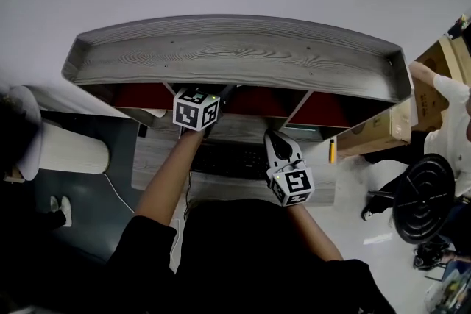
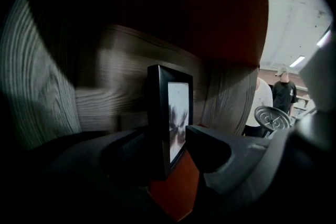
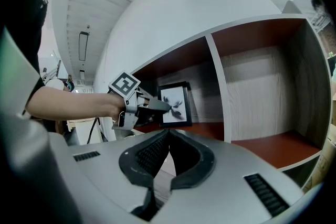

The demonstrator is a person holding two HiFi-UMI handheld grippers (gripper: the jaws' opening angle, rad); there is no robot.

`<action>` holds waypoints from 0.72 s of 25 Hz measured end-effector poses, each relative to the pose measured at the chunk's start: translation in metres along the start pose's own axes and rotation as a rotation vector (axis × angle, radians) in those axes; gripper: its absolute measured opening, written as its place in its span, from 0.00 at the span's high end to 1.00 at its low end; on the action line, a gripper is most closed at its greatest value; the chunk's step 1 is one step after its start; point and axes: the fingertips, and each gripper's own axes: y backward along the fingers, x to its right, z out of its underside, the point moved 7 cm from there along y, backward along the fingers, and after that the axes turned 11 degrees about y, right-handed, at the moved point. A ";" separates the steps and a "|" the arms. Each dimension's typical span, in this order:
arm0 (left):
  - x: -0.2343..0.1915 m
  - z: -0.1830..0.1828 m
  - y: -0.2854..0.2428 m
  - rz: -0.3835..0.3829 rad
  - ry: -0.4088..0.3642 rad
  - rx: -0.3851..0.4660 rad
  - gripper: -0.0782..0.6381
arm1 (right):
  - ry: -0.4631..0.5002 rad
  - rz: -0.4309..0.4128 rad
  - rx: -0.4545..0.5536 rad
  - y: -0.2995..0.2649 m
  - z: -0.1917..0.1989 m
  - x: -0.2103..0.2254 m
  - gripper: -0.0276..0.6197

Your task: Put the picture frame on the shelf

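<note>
The black picture frame (image 2: pixel 177 113) with a pale flower print stands upright on the red floor of a shelf compartment, close to the wood-grain back wall. My left gripper (image 2: pixel 169 138) is shut on it, one jaw behind and one against the glass. From the right gripper view the frame (image 3: pixel 175 104) sits in the left compartment with the left gripper (image 3: pixel 157 107) reaching in from the left. In the head view the grey shelf top (image 1: pixel 235 55) hides that gripper's jaws. My right gripper (image 1: pixel 274 138) hovers in front of the shelf, shut and empty (image 3: pixel 168 132).
A white divider (image 3: pixel 218 86) separates the frame's compartment from another one at the right. A dark keyboard (image 1: pixel 228 158) lies on the surface below. Cardboard boxes (image 1: pixel 375 130), a person in white (image 1: pixel 449 121) and a round black disc (image 1: pixel 425 196) are at the right.
</note>
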 end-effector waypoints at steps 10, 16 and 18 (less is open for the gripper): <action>0.000 -0.004 0.027 -0.074 0.072 0.157 0.76 | -0.003 -0.017 -0.003 -0.002 0.001 -0.006 0.94; -0.004 -0.009 0.018 -0.104 0.054 0.148 0.76 | -0.008 -0.006 -0.010 0.001 0.004 -0.004 0.94; -0.005 -0.011 0.014 -0.107 0.039 0.139 0.76 | -0.012 -0.002 -0.010 0.002 0.004 -0.003 0.94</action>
